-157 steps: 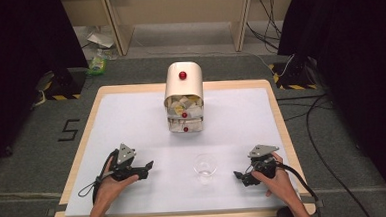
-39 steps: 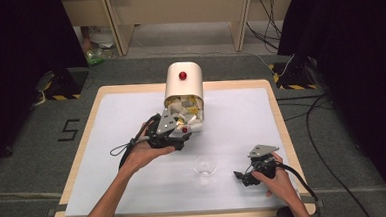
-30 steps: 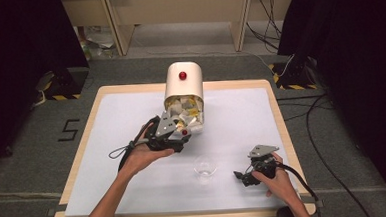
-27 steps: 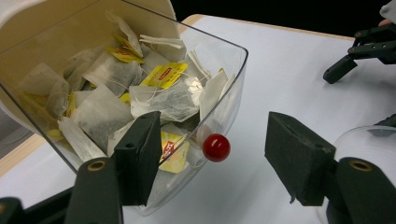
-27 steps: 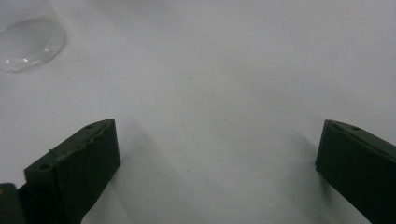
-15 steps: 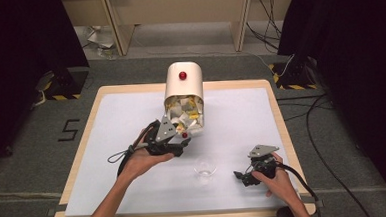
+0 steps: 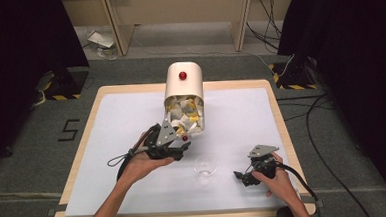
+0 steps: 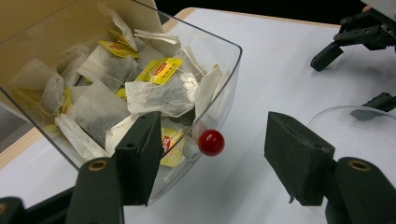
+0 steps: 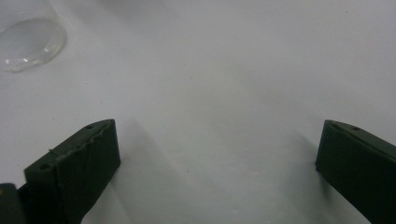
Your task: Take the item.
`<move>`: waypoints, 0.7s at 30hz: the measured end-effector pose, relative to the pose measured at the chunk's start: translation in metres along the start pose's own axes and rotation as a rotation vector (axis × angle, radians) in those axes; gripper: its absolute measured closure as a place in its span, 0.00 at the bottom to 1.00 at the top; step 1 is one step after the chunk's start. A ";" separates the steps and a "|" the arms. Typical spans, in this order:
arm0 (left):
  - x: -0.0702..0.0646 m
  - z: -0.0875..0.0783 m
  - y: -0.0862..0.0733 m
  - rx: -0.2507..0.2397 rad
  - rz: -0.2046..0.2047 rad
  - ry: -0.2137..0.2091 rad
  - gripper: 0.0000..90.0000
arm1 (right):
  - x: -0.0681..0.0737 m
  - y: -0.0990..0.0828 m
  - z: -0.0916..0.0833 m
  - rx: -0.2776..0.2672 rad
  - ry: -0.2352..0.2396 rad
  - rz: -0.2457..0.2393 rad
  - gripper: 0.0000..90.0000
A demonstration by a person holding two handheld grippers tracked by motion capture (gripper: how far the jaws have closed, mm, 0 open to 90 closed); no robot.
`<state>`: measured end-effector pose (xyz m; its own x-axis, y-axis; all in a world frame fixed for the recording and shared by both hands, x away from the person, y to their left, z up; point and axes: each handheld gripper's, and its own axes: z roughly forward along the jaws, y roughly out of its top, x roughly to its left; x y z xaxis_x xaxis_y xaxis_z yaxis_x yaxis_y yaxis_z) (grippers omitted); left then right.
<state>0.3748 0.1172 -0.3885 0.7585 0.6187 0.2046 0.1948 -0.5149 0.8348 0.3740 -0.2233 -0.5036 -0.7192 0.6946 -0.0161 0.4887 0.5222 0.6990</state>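
Observation:
A cream tea-bag dispenser [image 7: 183, 81] stands at the table's far middle. Its clear drawer [image 7: 184, 116], packed with tea bags [image 8: 159, 95], tilts outward. The drawer has a small red knob [image 8: 211, 142] on its front lip. My left gripper [image 8: 217, 161] is open just in front of the drawer, with the knob in the gap between the jaws and neither pad touching it; it is also seen from above [image 7: 183, 148]. My right gripper [image 7: 242, 178] rests on the table near the front right, open with nothing between its jaws [image 9: 217, 154].
A small clear glass [image 7: 205, 168] stands on the white table top [image 7: 111, 118] between the two grippers, close to the left gripper's right jaw [image 8: 359, 135]. It also shows in the right gripper view's top left corner [image 9: 28, 44]. A second red knob [image 7: 183, 75] sits on the dispenser's top.
Five seconds ago my left gripper lay at the front left; it now sits at the drawer. In the last second it eased slightly toward the near edge. The right gripper has not moved.

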 end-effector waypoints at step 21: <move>-0.003 -0.001 -0.001 -0.009 -0.026 -0.042 0.40 | 0.000 0.000 0.000 0.000 0.000 -0.001 0.00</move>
<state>0.3719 0.1163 -0.3891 0.7784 0.6067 0.1611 0.2099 -0.4934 0.8441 0.3740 -0.2233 -0.5036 -0.7199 0.6939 -0.0171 0.4875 0.5230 0.6992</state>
